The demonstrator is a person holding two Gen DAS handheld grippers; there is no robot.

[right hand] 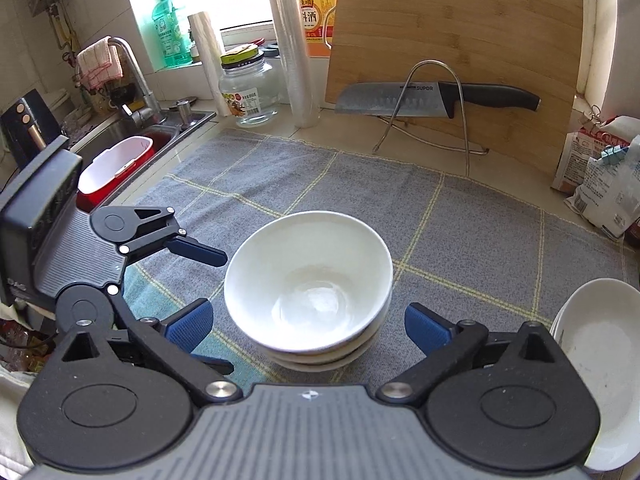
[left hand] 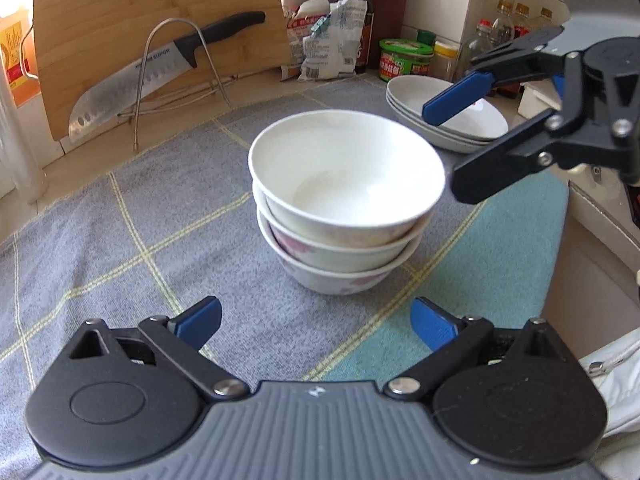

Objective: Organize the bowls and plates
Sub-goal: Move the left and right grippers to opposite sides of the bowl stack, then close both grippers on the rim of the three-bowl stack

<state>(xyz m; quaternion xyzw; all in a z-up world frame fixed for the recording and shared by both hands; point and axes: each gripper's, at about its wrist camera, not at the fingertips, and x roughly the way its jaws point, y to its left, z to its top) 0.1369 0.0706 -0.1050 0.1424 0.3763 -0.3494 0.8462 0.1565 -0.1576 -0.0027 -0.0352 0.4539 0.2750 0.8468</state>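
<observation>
Both grippers, left (left hand: 316,322) and right (right hand: 308,328), released; a swing could topple the tilted bowls (left hand: 340,208) beside the plates (left hand: 448,120).

1. Three bowls (left hand: 344,204) sit in one stack.
2. A pile of plates (left hand: 448,120) is there, two or three; I cannot tell which.
3. One knife (right hand: 436,98).
4. One cutting board (right hand: 452,32).
5. One checked cloth (right hand: 460,232).
6. One glass jar (right hand: 250,90).
7. Two grippers: the left gripper (left hand: 316,324) and the right gripper (right hand: 308,328).
</observation>
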